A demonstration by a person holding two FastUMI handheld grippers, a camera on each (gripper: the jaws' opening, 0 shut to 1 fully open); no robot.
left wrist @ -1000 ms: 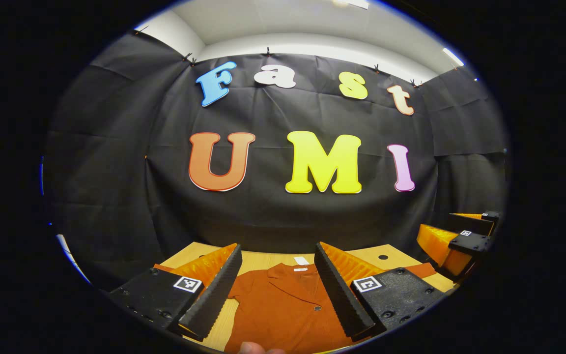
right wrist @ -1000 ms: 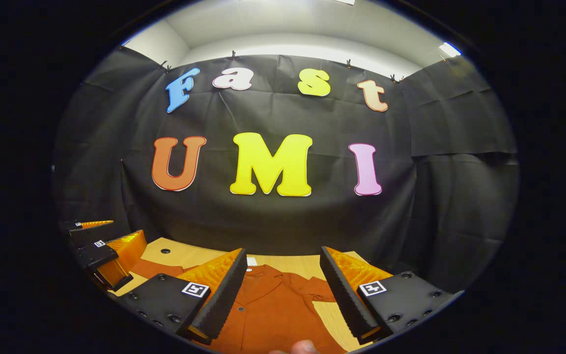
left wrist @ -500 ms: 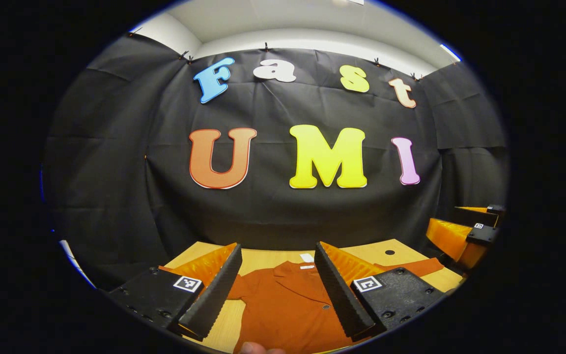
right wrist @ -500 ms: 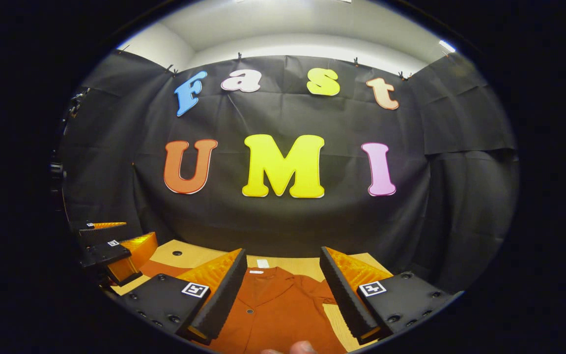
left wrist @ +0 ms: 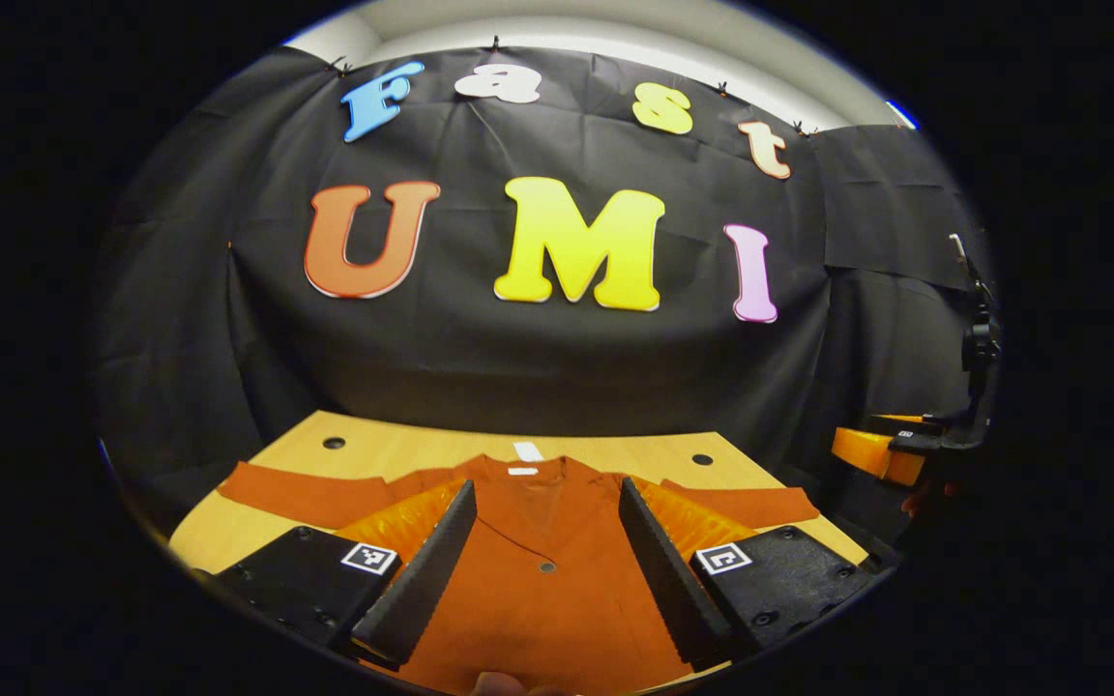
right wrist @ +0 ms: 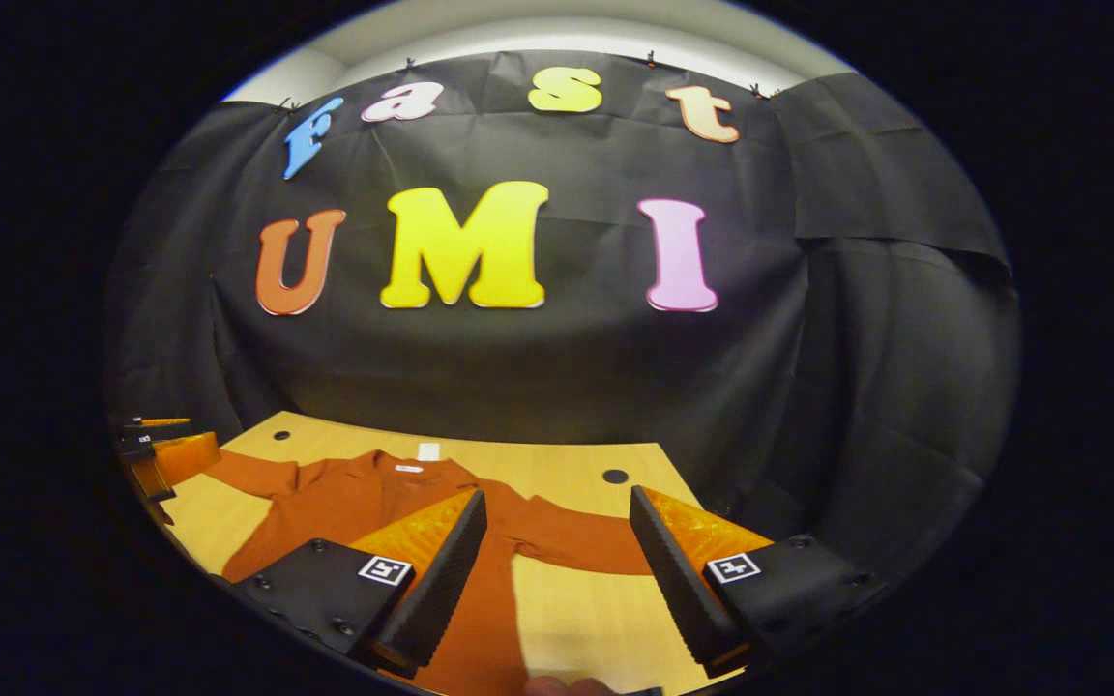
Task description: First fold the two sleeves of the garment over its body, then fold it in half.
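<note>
The table [left wrist: 605, 452] runs wide under the booth wall, pale wood with two small dark holes near its far edge. On it the shirt [left wrist: 538, 590] lies flat and face up, collar toward the wall, buttons down the middle, both sleeves spread straight out to the sides — nothing folded yet. A small white tag [left wrist: 526, 450] sits on the wood just beyond the collar.

A second ago both cameras looked nearly level, with little table in sight; now both have tipped down and drawn apart, so the whole shirt shows. The left gripper [left wrist: 542, 556] hangs over the chest, fingers spread wide with nothing between them. The right gripper [right wrist: 557, 561] has swung out toward its side, likewise parted and empty, and the right sleeve [right wrist: 576, 543] crosses just ahead of its gap. In the right gripper view the left sleeve [right wrist: 243, 474] runs out toward the other tool at the edge.

That shift reads as setting up for the first step: the right gripper looks lined up on its sleeve, while the left seems not yet over the other sleeve.
</note>
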